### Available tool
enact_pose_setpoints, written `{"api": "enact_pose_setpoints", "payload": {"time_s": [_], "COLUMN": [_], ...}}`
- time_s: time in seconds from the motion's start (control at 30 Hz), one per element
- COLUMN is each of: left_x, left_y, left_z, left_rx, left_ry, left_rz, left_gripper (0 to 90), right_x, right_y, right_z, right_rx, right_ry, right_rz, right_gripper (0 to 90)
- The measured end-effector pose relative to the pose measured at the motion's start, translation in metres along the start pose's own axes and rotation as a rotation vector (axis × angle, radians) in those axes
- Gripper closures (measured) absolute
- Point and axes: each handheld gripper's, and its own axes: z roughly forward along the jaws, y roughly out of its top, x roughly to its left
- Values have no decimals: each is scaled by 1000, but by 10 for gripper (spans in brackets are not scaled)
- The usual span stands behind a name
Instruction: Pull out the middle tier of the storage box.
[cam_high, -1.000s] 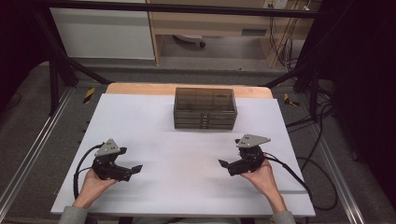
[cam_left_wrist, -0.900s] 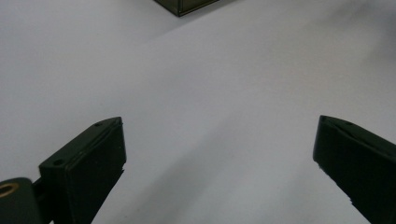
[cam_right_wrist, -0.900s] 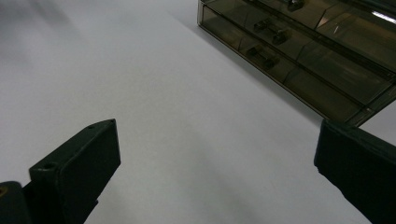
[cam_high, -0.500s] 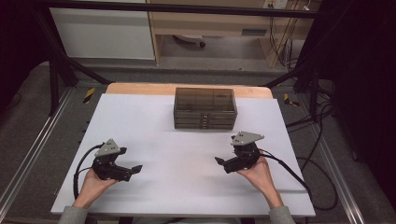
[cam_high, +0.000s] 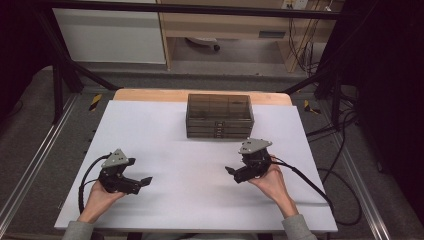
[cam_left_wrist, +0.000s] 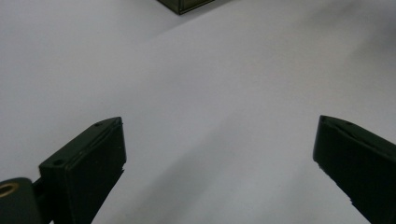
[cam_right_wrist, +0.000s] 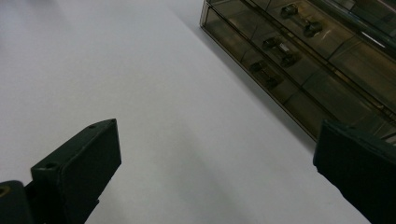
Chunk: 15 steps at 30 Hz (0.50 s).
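Observation:
A dark, see-through drawer cabinet (cam_high: 219, 116) stands at the back middle of the white table (cam_high: 165, 135). Its stacked drawers with small handles (cam_right_wrist: 280, 46) run along the upper right of the right gripper view, and one corner of it (cam_left_wrist: 184, 4) peeks in at the top of the left gripper view. My left gripper (cam_high: 142, 182) rests low at the front left, held in a hand, jaws wide apart over bare table (cam_left_wrist: 219, 140). My right gripper (cam_high: 232, 173) is at the front right, lifted and nearer the cabinet, also open with nothing between its jaws (cam_right_wrist: 215, 154).
A wooden strip (cam_high: 150, 95) edges the table's far side. Cables (cam_high: 310, 182) trail from the right gripper across the front right corner, and another cable (cam_high: 85, 182) loops beside the left one. Metal rails (cam_high: 35, 160) and dark frame legs flank the table.
The right gripper has moved forward and slightly left, toward the cabinet. The left gripper has stayed in place.

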Motion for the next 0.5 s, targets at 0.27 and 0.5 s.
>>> {"api": "enact_pose_setpoints", "payload": {"time_s": [0.27,0.5], "left_x": [0,0], "left_y": [0,0], "left_z": [1,1], "left_rx": [3,5], "left_ry": [-1,0], "left_rz": [-1,0], "left_gripper": [23,23], "right_x": [0,3], "right_y": [6,11], "right_z": [3,8], "right_rx": [43,87], "right_ry": [-21,-46], "right_rz": [-52,-119], "right_gripper": [14,14]}}
